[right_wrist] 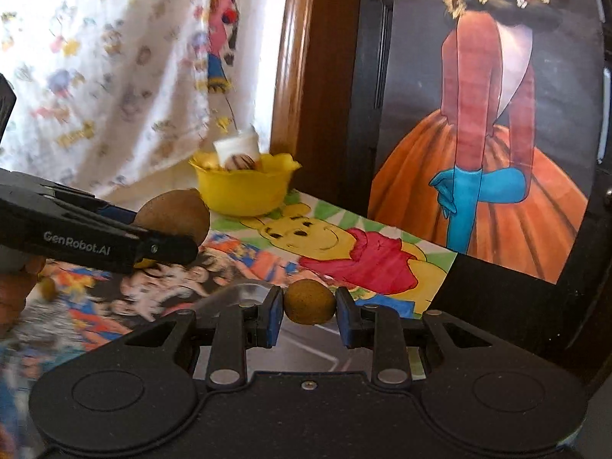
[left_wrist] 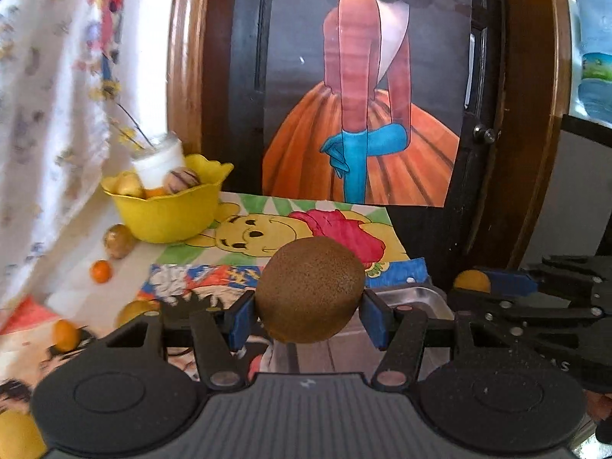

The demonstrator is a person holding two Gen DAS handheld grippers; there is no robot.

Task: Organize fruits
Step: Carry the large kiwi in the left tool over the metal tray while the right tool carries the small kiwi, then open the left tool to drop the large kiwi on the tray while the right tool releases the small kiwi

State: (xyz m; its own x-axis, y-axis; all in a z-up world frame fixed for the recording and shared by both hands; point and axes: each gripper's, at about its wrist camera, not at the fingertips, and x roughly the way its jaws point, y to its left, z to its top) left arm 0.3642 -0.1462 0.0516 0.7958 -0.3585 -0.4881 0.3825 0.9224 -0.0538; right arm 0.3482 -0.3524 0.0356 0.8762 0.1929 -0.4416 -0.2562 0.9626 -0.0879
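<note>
My left gripper (left_wrist: 309, 313) is shut on a brown kiwi (left_wrist: 310, 290) and holds it above a metal tray (left_wrist: 413, 296). It also shows in the right wrist view (right_wrist: 172, 229) with the kiwi (right_wrist: 176, 214). My right gripper (right_wrist: 310, 306) is shut on a small yellow-brown round fruit (right_wrist: 310, 302); it shows in the left wrist view (left_wrist: 493, 283) with that fruit (left_wrist: 472, 281). A yellow bowl (left_wrist: 168, 210) at the back left holds several fruits and a white jar (left_wrist: 158, 162); it also shows in the right wrist view (right_wrist: 244, 191).
Loose fruits lie left of the bowl: a brownish one (left_wrist: 118, 241), a small orange one (left_wrist: 101, 271), two more (left_wrist: 65, 334) nearer. Coloured drawings (left_wrist: 306, 229) cover the table. A framed painting (left_wrist: 363, 95) stands behind. A patterned cloth (left_wrist: 49, 114) hangs at left.
</note>
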